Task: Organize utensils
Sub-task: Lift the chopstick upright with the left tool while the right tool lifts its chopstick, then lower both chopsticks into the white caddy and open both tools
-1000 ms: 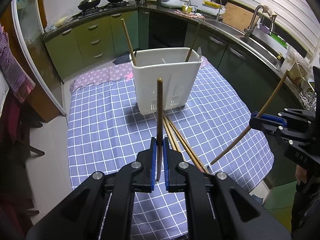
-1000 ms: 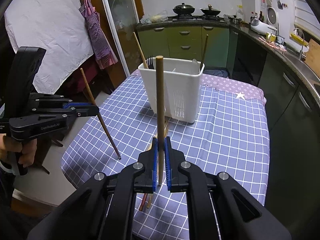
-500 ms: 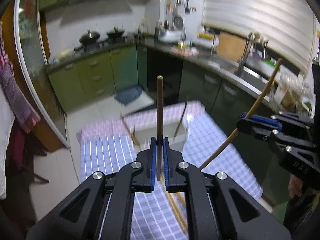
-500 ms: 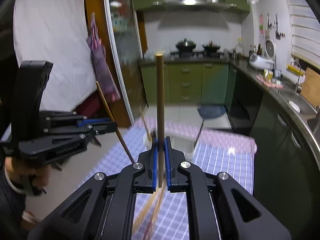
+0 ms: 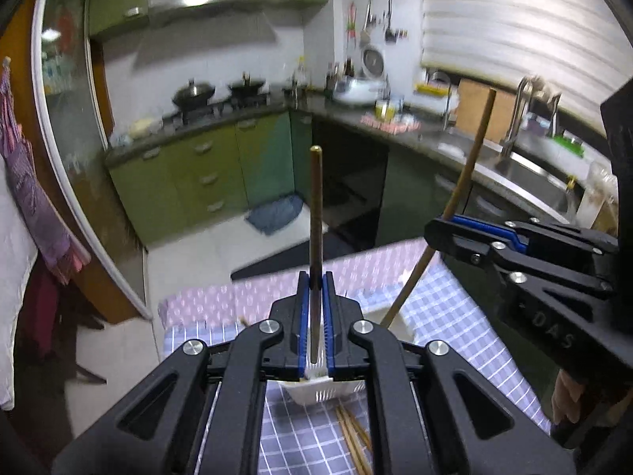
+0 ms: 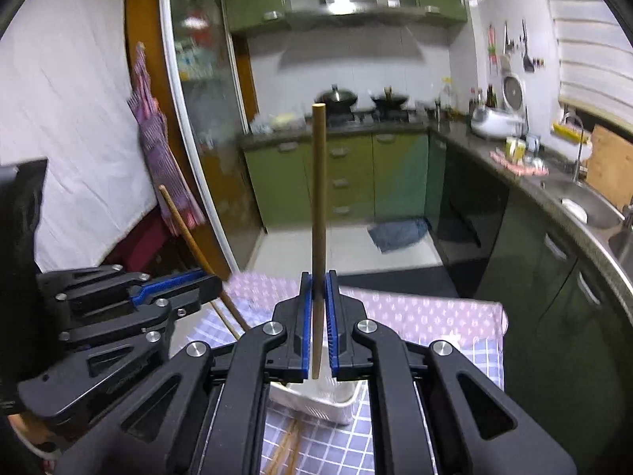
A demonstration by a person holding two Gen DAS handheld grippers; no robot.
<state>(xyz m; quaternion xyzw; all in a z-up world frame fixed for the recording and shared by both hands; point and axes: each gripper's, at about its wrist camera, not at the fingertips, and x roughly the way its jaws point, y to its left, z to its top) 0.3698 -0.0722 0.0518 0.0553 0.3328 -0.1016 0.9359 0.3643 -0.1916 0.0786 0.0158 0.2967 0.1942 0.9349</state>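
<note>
My left gripper [image 5: 315, 283] is shut on a brown chopstick [image 5: 315, 217] that stands upright between its blue pads. My right gripper [image 6: 318, 283] is shut on a second chopstick [image 6: 318, 198], also upright. Both hover above the white slotted utensil holder [image 5: 324, 394], mostly hidden under the jaws; it also shows in the right wrist view [image 6: 312, 403]. The right gripper [image 5: 443, 233] shows at the right of the left wrist view, its chopstick [image 5: 455, 206] slanting down into the holder. The left gripper [image 6: 211, 285] shows at the left of the right wrist view.
The holder stands on a table with a blue checked cloth [image 5: 467, 332]. Several loose chopsticks [image 5: 354, 439] lie on the cloth in front of the holder. Green kitchen cabinets [image 6: 348, 182] and a dark counter with a sink [image 5: 526, 170] lie beyond.
Both grippers have risen and tilted up over the holder, each still holding its chopstick. The holder has dropped from mid-view to beneath the jaws.
</note>
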